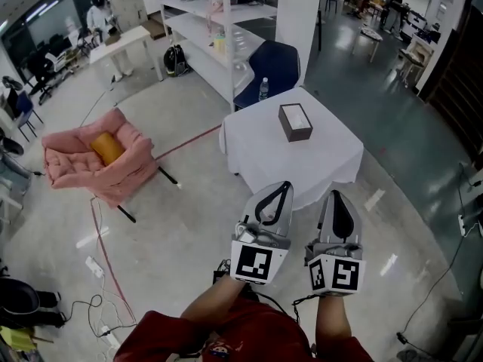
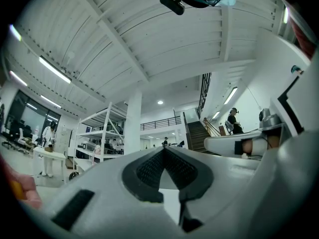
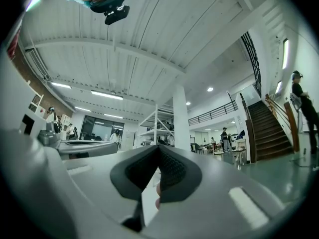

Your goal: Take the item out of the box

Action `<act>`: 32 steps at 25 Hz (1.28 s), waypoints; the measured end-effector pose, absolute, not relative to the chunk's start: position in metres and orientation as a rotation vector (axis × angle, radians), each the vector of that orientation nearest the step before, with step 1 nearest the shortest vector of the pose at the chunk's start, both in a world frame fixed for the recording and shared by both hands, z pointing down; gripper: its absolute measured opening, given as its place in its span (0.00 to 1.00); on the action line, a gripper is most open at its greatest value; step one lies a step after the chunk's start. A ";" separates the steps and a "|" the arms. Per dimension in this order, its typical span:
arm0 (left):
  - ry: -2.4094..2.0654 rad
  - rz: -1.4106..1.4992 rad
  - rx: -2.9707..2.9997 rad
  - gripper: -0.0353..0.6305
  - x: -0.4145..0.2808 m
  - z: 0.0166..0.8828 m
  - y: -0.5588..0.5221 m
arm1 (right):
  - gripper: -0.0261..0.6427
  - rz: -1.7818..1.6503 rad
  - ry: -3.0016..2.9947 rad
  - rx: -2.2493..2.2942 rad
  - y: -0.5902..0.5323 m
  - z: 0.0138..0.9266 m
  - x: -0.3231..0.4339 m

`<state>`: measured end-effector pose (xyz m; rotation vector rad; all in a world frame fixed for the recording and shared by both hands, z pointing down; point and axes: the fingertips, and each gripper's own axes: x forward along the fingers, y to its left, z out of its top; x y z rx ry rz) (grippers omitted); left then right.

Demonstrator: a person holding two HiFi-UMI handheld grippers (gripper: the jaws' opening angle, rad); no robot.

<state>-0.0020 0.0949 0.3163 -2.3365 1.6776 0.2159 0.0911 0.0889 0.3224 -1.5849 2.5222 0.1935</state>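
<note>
A brown box with a pale opening in its top stands on a table under a white cloth, in the middle of the head view. Both grippers hang side by side over the floor in front of the table, short of its near edge and well apart from the box. My left gripper is shut, its tips meeting with nothing between them. My right gripper is shut and empty too. Both gripper views look slightly upward at the ceiling and hall; the box does not show in them.
A water bottle stands at the table's far corner, with a blue chair behind it. A pink armchair with a yellow cushion sits at the left. Cables trail on the floor. White shelving and a pillar stand behind.
</note>
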 end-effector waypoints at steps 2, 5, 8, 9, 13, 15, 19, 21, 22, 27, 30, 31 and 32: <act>1.677 0.220 -2.336 0.06 -0.011 0.315 0.079 | 0.04 0.193 2.521 -1.583 0.074 0.321 0.081; 1.668 0.222 -2.332 0.06 -0.024 0.312 0.056 | 0.04 0.186 2.522 -1.585 0.050 0.321 0.068; 1.666 0.220 -2.334 0.06 -0.036 0.309 0.035 | 0.04 0.181 2.525 -1.584 0.029 0.319 0.055; 1.666 0.218 -2.334 0.06 -0.041 0.309 0.029 | 0.04 0.184 2.526 -1.585 0.022 0.318 0.049; 1.673 0.216 -2.334 0.06 -0.066 0.309 0.006 | 0.04 0.185 2.527 -1.581 -0.001 0.317 0.026; 1.675 0.217 -2.338 0.06 -0.076 0.309 -0.003 | 0.04 0.180 2.528 -1.584 -0.010 0.317 0.015; 1.671 0.210 -2.352 0.06 -0.090 0.314 -0.016 | 0.04 0.180 2.520 -1.593 -0.022 0.318 0.001; 1.669 0.213 -2.356 0.06 -0.094 0.317 -0.021 | 0.04 0.177 2.514 -1.602 -0.028 0.322 -0.001; 1.670 0.218 -2.358 0.06 -0.096 0.319 -0.025 | 0.04 0.173 2.513 -1.609 -0.031 0.324 -0.002; 1.668 0.215 -2.374 0.06 -0.098 0.327 -0.040 | 0.04 0.156 2.503 -1.633 -0.047 0.332 -0.001; 1.658 0.216 -2.371 0.06 -0.094 0.329 -0.050 | 0.04 0.152 2.501 -1.638 -0.058 0.338 0.002; 1.659 0.220 -2.370 0.06 -0.092 0.330 -0.055 | 0.04 0.148 2.501 -1.636 -0.064 0.339 0.003; 1.661 0.221 -2.368 0.06 -0.091 0.330 -0.061 | 0.04 0.145 2.501 -1.632 -0.071 0.340 0.004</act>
